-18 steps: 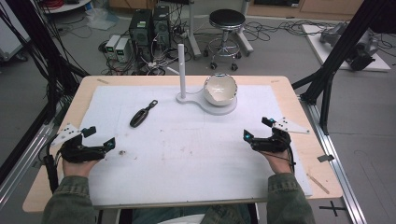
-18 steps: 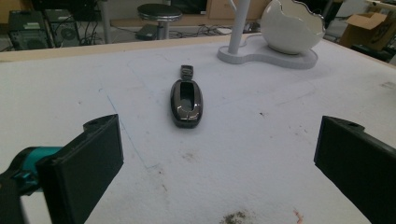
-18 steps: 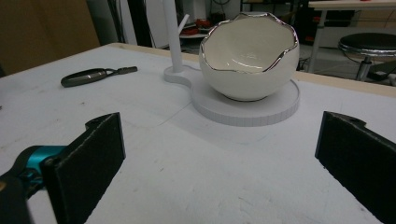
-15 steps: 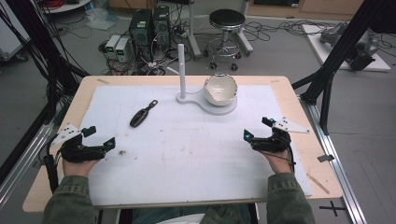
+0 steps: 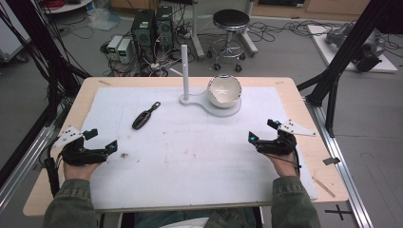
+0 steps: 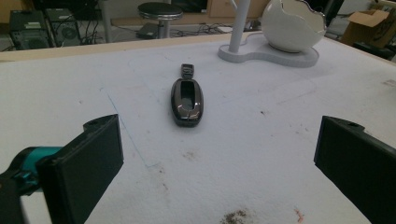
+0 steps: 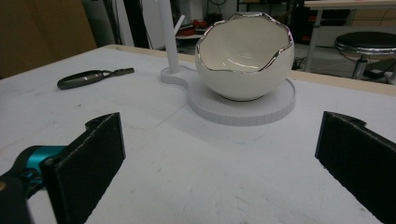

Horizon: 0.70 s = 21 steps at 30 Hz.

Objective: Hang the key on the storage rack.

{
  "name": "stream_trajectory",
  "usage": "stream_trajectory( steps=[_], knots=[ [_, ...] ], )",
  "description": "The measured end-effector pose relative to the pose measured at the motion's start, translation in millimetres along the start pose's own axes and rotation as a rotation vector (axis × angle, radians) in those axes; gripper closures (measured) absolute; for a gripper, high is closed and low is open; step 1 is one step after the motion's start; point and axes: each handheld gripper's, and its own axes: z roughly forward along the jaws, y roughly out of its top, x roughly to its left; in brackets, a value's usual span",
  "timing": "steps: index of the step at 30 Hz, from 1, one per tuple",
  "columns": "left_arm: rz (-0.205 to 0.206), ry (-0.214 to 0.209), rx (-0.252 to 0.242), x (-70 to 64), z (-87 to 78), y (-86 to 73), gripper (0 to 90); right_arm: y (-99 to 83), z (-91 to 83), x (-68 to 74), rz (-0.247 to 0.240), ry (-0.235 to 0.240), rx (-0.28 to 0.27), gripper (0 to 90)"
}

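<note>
Two grippers are resting near the person's edge of the white mat (image 5: 190, 166), and nothing is changing between the earlier high views and this one: hands, key fob and bowl are all sitting where they were, so the work is not yet under way. The left gripper (image 5: 100, 140) is lying at the mat's left edge with its jaws spread wide and holding nothing. It is pointing toward the dark key fob (image 6: 187, 100), which is lying flat on the mat well ahead of it, with its short key ring end turned toward the white stand (image 5: 186, 97). The right gripper (image 5: 263, 131) is lying near the right edge, its jaws equally wide apart and empty, and is facing the egg-shaped bowl (image 7: 243, 58) that is sitting on the stand's round base just beside the upright post (image 5: 184, 69). Judging from this stillness, the first step is probably a reach by the left gripper for the key fob, with everything yet to be done
</note>
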Motion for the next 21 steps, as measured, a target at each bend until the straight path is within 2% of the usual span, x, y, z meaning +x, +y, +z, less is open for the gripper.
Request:
stream_trajectory(
  steps=[3,8,11,14,19,21],
  knots=[
    [0.002,0.0,0.006,-0.1,0.3,-0.1,1.7,-0.2,0.8,-0.3,-0.009,-0.004,0.0,0.5],
    [-0.006,-0.006,0.009,-2.4,0.2,0.3,1.7,-0.7,1.7,-0.5,0.004,0.0,0.006,0.5],
    [0.014,-0.003,0.02,-7.3,1.1,1.5,1.7,-0.7,1.9,-1.4,0.011,-0.007,0.004,0.5],
    [0.013,0.001,0.018,-8.6,0.7,2.5,1.7,-1.0,2.8,-1.1,0.0,-0.008,0.008,0.5],
    [-0.023,0.01,0.016,-5.5,2.4,3.4,1.7,-2.1,5.6,0.3,-0.018,-0.012,0.025,0.5],
    [-0.037,0.006,0.019,-4.8,4.9,4.1,1.7,-2.2,5.7,0.9,-0.009,-0.008,0.029,0.5]
  ],
)
